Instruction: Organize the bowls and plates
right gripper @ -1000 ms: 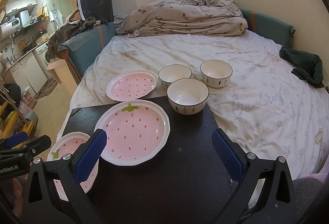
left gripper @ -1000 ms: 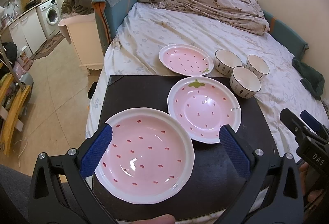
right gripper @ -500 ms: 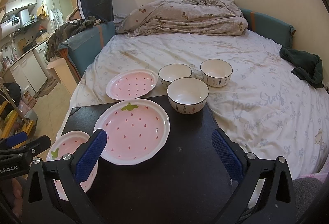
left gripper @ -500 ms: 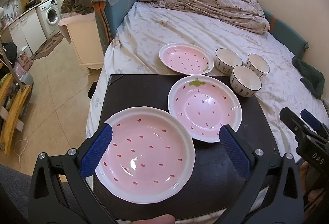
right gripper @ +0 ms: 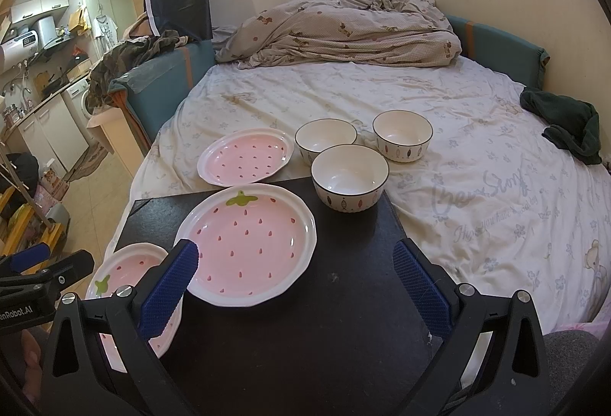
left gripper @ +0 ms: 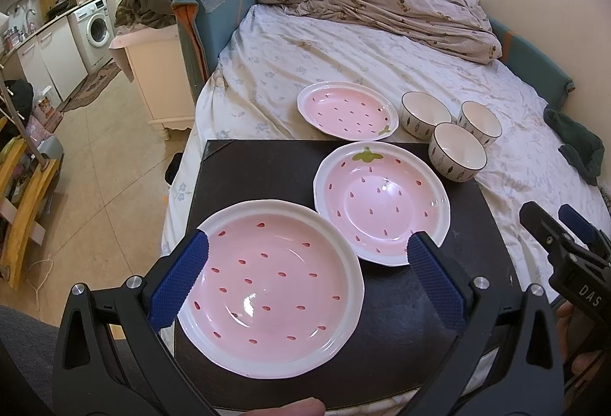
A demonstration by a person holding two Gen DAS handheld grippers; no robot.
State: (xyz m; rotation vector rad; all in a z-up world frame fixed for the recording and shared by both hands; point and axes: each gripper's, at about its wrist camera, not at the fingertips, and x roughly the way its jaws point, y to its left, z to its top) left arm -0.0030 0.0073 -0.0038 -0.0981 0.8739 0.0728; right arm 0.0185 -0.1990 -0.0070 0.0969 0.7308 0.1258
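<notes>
Three pink strawberry-pattern plates and three white bowls are set out. The near plate [left gripper: 275, 286] and the middle plate [left gripper: 382, 202] lie on a black board [left gripper: 259, 168]. The far plate [left gripper: 347, 110] rests on the bed sheet. One bowl [left gripper: 456, 156] stands at the board's far right corner, and two more bowls [left gripper: 424, 112] [left gripper: 479, 120] stand on the sheet behind it. My left gripper [left gripper: 307, 248] hangs open over the near plate. My right gripper [right gripper: 296, 255] is open above the board, beside the middle plate [right gripper: 248, 240]. Neither holds anything.
The board lies on the foot of a bed with a crumpled duvet [right gripper: 343, 30] at the far end. A dark green cloth [right gripper: 565, 122] lies at the right edge. Left of the bed are a padded teal bed rail [left gripper: 214, 19] and bare floor [left gripper: 95, 164].
</notes>
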